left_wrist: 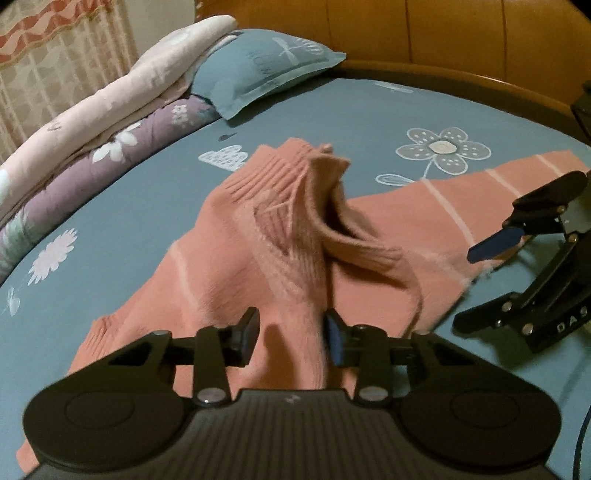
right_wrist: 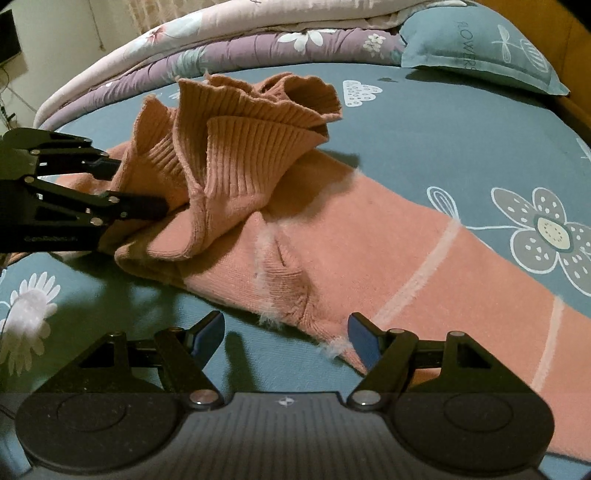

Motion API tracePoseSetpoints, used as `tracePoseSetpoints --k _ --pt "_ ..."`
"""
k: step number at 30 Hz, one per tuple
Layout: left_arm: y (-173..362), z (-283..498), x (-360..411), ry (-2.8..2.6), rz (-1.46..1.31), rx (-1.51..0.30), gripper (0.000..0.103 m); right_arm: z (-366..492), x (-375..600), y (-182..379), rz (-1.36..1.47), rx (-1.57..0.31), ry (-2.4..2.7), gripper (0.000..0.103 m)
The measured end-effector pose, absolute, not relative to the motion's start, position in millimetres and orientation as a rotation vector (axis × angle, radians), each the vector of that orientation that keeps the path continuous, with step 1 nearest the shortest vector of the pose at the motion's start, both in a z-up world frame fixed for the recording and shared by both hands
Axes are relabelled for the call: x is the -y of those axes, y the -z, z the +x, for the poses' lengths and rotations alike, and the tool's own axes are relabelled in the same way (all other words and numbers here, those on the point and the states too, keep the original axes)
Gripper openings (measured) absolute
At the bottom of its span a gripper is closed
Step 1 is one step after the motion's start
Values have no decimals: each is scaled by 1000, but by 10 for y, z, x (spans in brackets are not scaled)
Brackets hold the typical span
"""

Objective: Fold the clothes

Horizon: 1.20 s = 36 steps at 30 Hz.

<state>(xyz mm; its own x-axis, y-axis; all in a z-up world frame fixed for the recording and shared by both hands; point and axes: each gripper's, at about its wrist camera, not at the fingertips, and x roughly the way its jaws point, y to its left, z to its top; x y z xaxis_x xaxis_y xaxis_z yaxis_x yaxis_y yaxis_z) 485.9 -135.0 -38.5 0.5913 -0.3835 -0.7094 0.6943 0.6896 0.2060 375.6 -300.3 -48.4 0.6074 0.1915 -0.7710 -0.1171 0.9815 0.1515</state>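
Bed surface: teal cotton sheet (left_wrist: pixel 332 110) printed with white flowers and clouds, tan padded headboard (left_wrist: pixel 443 33) behind it.

Left gripper (left_wrist: pixel 291 334): jaws partly closed, a raised ridge of the salmon-pink knitted sweater with thin pale stripes (left_wrist: pixel 303 258) standing between them. The blue-padded finger on the right presses the fabric; the black finger on the left shows a narrow gap, so a full pinch cannot be confirmed from the left wrist view. In the right wrist view the same gripper (right_wrist: pixel 147 184) reaches in from the left with its fingers buried in the bunched knit.

Directly ahead of the left gripper the ribbed hem or cuff is lifted and crumpled upward in folds. The rest of the sweater lies flat, extending ahead and to the right.

Right gripper (right_wrist: pixel 286 334): jaws wide apart, nothing between them, low over the sheet. The sweater's frayed edge lies just ahead, close to its right finger.

Farther off: teal pillow with printed lettering (left_wrist: pixel 266 62), folded purple floral quilt (left_wrist: pixel 110 162) with a pale pink blanket (left_wrist: pixel 147 74) on top, beige patterned curtain (left_wrist: pixel 62 62).
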Motion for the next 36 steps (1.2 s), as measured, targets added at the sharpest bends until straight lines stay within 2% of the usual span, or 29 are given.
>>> tracePoseSetpoints --k 1,4,5,7,9,13,17,23,24,25,26,27,36 --pt "394 4864 1384 663 503 -682 36 3755 3011 486 91 -899 -178 80" --pt "406 4916 1440 670 495 -687 14 3745 3004 469 91 -894 -172 79" --pt "397 4920 1424 672 484 -689 11 3738 3001 448 93 -887 -165 78" --pt "380 4917 1395 668 473 -689 10 3709 3014 361 114 -851 -162 73" --pt "366 4924 1361 661 470 -689 10 3704 3012 259 140 -802 -183 63" --pt "357 4962 1353 661 472 -693 10 3806 2879 134 140 -735 -244 61" --pt "361 4988 1404 656 497 -671 18 4000 2580 141 19 -718 -268 61" --pt "350 5076 1392 646 478 -672 19 4221 2513 181 2 -721 -211 50" --pt "340 5066 1375 647 472 -671 18 4232 2535 172 10 -715 -204 43" --pt "330 5055 1359 648 467 -669 12 4243 2556 162 14 -713 -197 36" --pt "320 5045 1342 649 461 -668 10 4260 2578 158 17 -713 -192 22" --pt "310 5035 1325 650 455 -667 8 4265 2585 154 23 -716 -195 16" --pt "3 4748 932 611 436 -632 6 4037 2636 -31 12 -711 -251 12"
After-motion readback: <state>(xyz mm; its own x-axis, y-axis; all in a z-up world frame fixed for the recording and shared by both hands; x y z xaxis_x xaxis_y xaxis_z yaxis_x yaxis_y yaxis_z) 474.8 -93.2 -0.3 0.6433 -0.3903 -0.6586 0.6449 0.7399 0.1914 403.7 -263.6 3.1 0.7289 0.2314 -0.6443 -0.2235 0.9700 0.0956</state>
